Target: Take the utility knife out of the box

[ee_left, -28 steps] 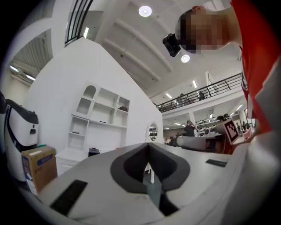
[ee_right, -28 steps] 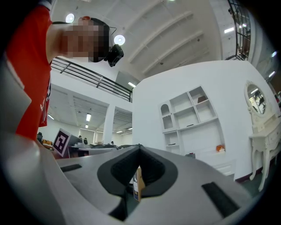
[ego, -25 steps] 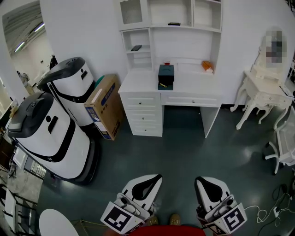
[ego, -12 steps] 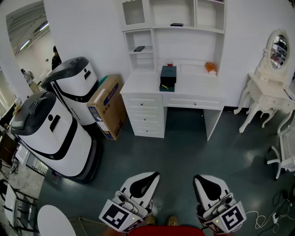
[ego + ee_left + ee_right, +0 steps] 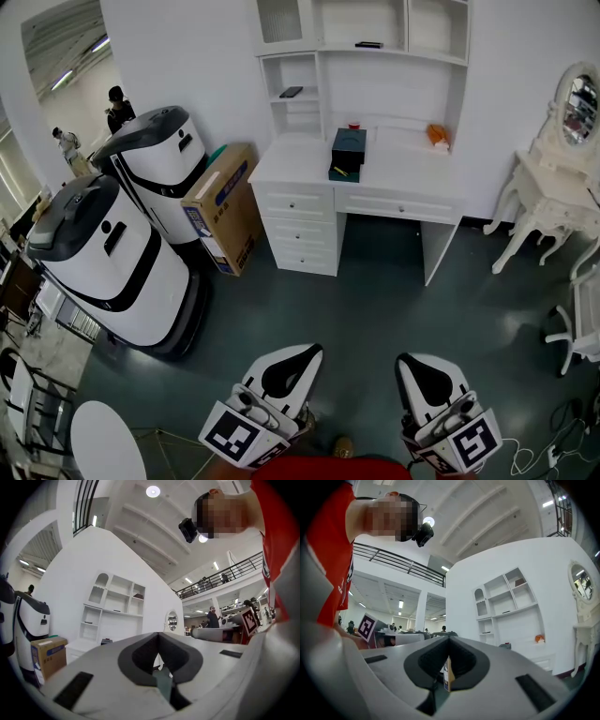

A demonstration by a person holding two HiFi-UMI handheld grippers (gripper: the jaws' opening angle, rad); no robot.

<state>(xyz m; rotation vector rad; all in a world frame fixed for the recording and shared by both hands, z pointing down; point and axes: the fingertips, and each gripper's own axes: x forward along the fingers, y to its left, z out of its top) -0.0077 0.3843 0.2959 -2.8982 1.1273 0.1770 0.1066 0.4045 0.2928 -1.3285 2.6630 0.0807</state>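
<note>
Dark floor underfoot, wide and bare ahead. Nearest, left gripper and right gripper, fingers of both pressed tip to tip on nothing. Farther off, white counter bearing the box, upright near its middle; knife not made out, presumably inside. Best to walk close, square up, then part one pair before reaching in.

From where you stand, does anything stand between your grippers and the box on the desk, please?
Nothing visible does: only bare floor separates the left gripper and right gripper from the desk holding the box; the cardboard carton stands aside, left.
</note>
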